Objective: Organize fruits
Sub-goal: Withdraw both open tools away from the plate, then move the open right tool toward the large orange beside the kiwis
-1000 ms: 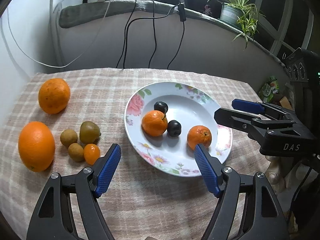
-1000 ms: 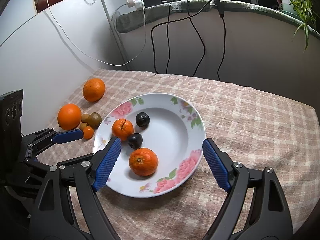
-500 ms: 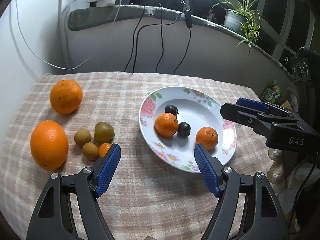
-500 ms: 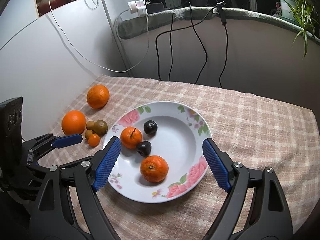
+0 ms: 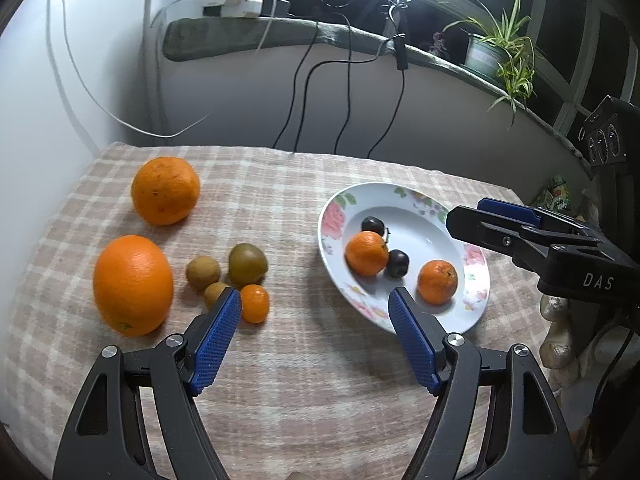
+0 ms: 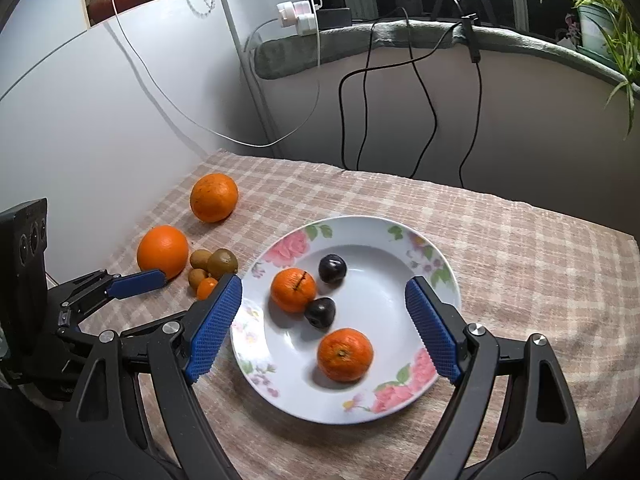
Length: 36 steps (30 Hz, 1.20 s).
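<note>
A white floral plate (image 5: pixel 476 280) (image 6: pixel 384 256) holds two mandarins (image 5: pixel 366 253) (image 5: pixel 437 282) and two dark plums (image 5: pixel 373 225) (image 5: pixel 397 263). Left of it on the checked cloth lie two big oranges (image 5: pixel 165 190) (image 5: pixel 133 284), three brownish-green kiwis (image 5: pixel 247 264) and a tiny orange kumquat (image 5: pixel 254 303). My left gripper (image 5: pixel 314 332) is open and empty, above the cloth between the kumquat and the plate. My right gripper (image 6: pixel 324 324) is open and empty, over the plate's near half, astride the mandarins (image 6: pixel 345 355).
The table edge drops off at the right (image 5: pixel 532 320). A grey wall with hanging black cables (image 5: pixel 348 92) and a sill with a potted plant (image 5: pixel 500 56) stand behind. A white wall (image 6: pixel 100 120) bounds the left.
Both grippers have pulled back and up from the table. The left one has also swung left, so the loose fruits sit nearer its fingers. Both stay open.
</note>
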### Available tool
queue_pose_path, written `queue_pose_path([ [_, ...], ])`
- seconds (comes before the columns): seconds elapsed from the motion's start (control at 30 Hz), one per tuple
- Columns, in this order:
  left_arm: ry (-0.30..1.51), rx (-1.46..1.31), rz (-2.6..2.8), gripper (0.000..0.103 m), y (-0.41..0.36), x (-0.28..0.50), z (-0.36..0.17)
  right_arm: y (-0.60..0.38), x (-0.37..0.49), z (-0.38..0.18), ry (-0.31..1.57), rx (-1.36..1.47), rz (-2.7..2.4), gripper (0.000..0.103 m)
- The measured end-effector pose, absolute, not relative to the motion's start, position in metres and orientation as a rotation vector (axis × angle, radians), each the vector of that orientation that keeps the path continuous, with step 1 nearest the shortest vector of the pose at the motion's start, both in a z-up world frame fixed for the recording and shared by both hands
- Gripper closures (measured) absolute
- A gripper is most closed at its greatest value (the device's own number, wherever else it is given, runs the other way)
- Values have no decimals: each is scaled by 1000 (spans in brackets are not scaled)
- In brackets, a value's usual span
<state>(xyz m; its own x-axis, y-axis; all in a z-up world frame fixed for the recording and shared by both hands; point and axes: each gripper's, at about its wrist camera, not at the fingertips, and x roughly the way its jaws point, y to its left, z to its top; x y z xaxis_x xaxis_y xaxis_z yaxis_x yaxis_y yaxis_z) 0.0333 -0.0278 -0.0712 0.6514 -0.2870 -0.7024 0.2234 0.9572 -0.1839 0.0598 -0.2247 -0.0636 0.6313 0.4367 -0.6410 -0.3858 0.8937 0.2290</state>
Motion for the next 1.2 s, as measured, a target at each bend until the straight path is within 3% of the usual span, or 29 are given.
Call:
queue_pose_path([
  [1.2, 790, -280, -119, 27, 83, 28, -88, -122, 87, -63, 836, 8, 712, 17],
])
